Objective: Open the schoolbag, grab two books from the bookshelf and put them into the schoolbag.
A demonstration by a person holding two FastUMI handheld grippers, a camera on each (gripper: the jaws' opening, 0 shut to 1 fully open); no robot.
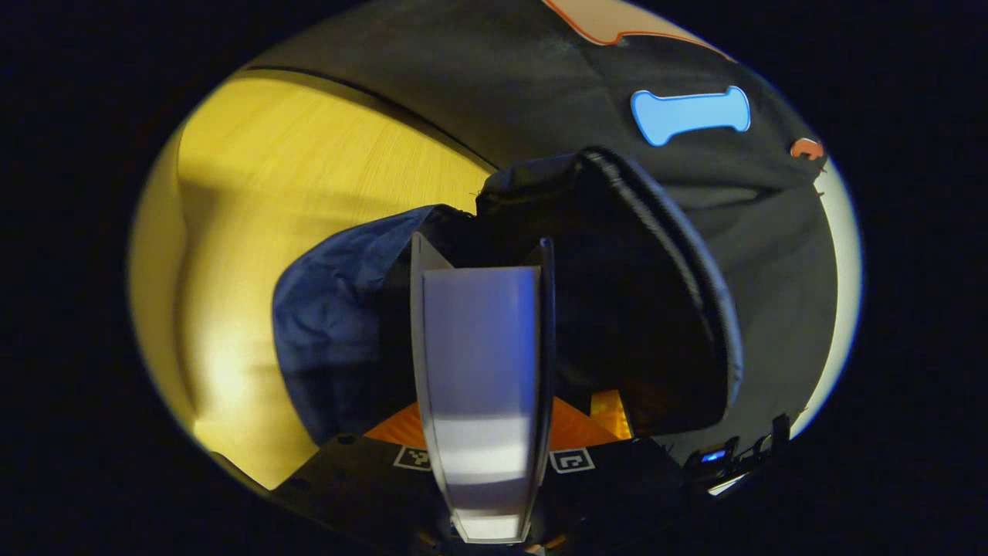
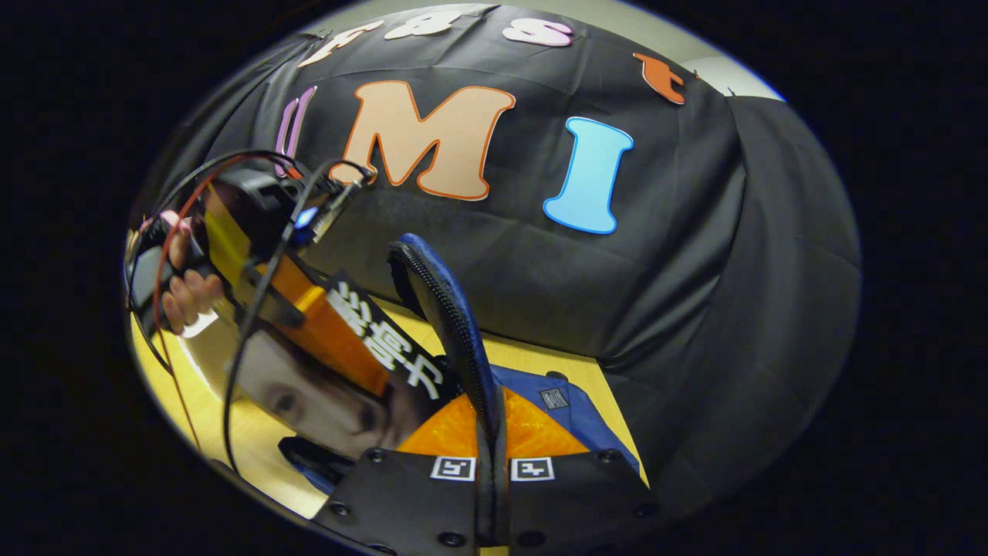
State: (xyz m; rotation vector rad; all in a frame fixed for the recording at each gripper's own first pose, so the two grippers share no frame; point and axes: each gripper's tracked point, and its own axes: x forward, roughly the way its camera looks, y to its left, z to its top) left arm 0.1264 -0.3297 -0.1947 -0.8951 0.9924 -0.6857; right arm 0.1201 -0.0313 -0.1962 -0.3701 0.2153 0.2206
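Note:
My left gripper is shut on a book, seen edge-on with its pale pages toward the camera. The book's far end is at the dark mouth of the blue schoolbag, which lies on the yellow table. In the right gripper view, my right gripper is shut on the bag's zippered flap edge and holds it upright. To its left, the left gripper, held by a hand, tilts the photo-covered book down toward the bag.
The booth's black cloth wall hangs right behind the bag. Bare wooden tabletop stretches to the left of the bag. Cables loop from the left gripper over the book.

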